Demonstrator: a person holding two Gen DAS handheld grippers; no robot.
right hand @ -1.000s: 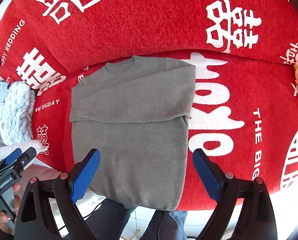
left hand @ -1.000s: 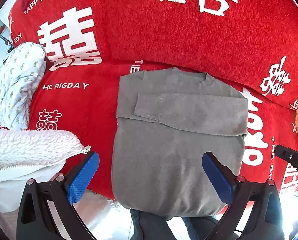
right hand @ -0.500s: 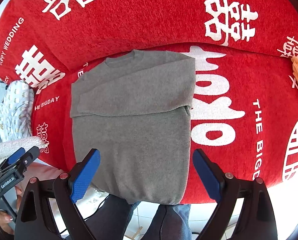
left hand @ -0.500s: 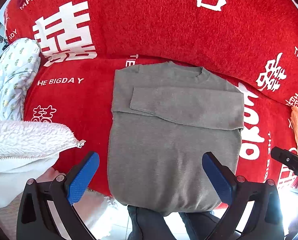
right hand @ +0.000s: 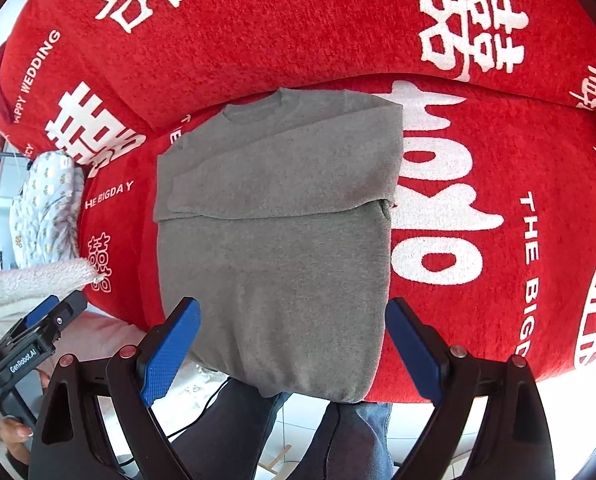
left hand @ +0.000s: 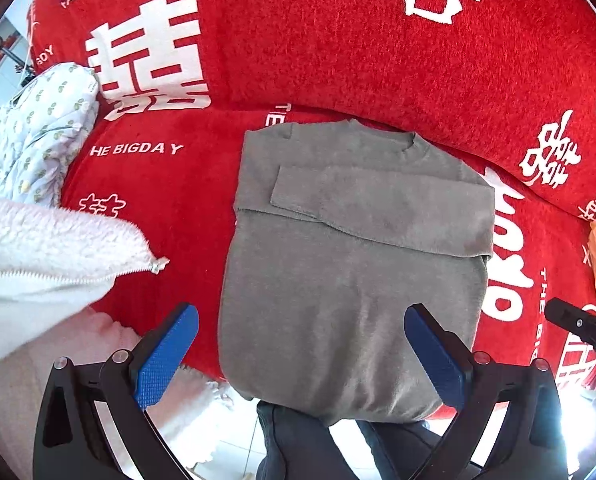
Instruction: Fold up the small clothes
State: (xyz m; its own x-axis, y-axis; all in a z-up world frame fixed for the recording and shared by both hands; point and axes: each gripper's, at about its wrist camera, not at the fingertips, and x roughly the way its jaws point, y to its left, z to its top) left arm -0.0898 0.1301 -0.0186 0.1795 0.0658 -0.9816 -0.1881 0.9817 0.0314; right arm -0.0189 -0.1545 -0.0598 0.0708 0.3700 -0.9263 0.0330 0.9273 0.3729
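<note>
**Sweater flat, both grippers empty**

Grey sweater (left hand: 350, 280) lies flat on the red blanket (left hand: 338, 60), sleeves folded across the chest; hem hangs over the front edge, its lowest part cut off behind the person's legs. Left gripper (left hand: 301, 354) and right gripper (right hand: 293, 346) both hover over the hem, jaws wide, holding nothing. White fleece garment (left hand: 37, 256) to the left, partly out of frame.

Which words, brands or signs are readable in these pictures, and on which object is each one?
"THE BIGDAY": red cover, white print.
"HAPPY WEDDING": the same cover, first letters cut off.
"GenRobot.AI": left gripper, seen from the right wrist.
Large white Chinese double-happiness signs: cover.
Grey sweater: no text.
Small print under the brand: too small.
</note>
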